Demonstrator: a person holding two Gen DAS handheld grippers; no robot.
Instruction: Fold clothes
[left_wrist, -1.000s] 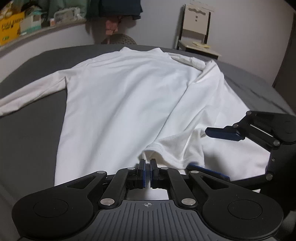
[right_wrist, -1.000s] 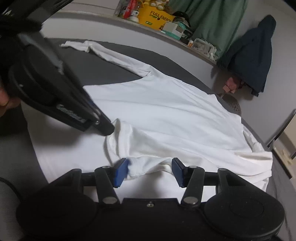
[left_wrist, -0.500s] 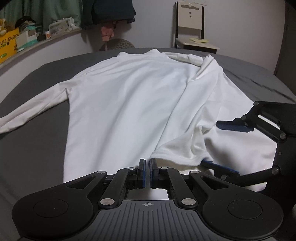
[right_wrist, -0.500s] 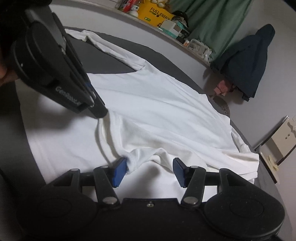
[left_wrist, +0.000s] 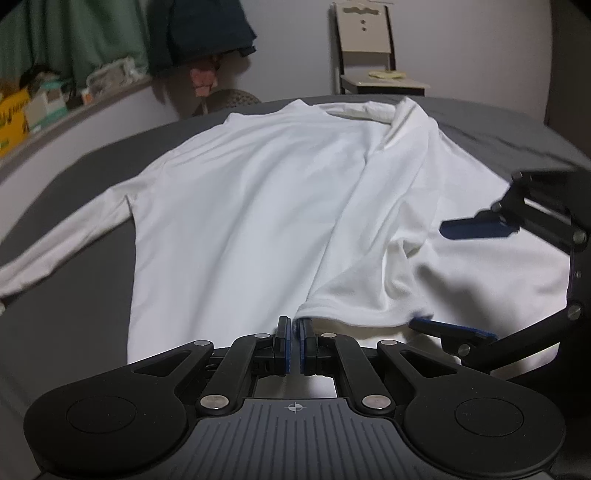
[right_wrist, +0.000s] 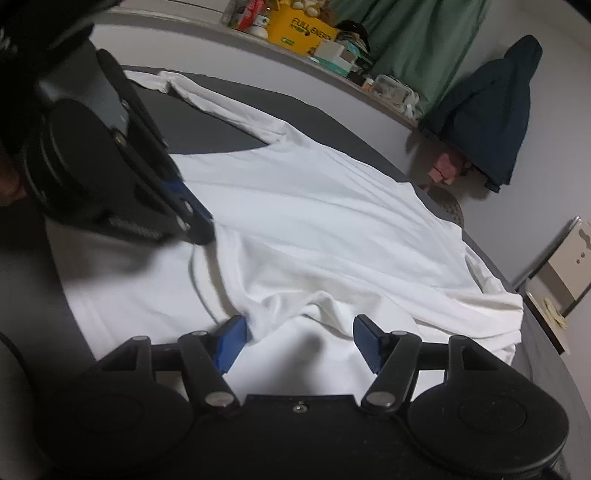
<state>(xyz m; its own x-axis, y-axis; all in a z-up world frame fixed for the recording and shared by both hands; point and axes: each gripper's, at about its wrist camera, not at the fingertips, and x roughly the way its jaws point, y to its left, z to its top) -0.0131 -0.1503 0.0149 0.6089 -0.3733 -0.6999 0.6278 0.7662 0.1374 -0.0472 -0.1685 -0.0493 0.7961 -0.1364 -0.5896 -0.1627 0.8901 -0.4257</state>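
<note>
Over on the left, one long sleeve (left_wrist: 55, 254) of the white shirt (left_wrist: 251, 221) trails flat across the grey bed (left_wrist: 74, 177), stretched well away from the body of the garment. The shirt itself lies spread out in the middle of the bed, collar end toward the far wall. Moving across, the left tongs (left_wrist: 294, 334) sit low at the near hem, their blue pads pressed together; the edge of the folded-over sleeve cuff (left_wrist: 354, 310) lies right at their tips, though whether any cloth is caught between them cannot be told. That second sleeve is folded back over the shirt's right half, bunched and rumpled near the hem. Further right, the right tongs (left_wrist: 458, 280) are spread and opening, one blue pad raised above the cloth, the other low beside the cuff. From the right wrist view the rumpled sleeve fabric (right_wrist: 306, 310) lies between those pads (right_wrist: 231, 341), touching the left one while the other stands clear. Behind, a chair (left_wrist: 364, 48) stands against the wall, and a dark jacket (right_wrist: 491, 110) hangs beside a green curtain (right_wrist: 417, 40).
</note>
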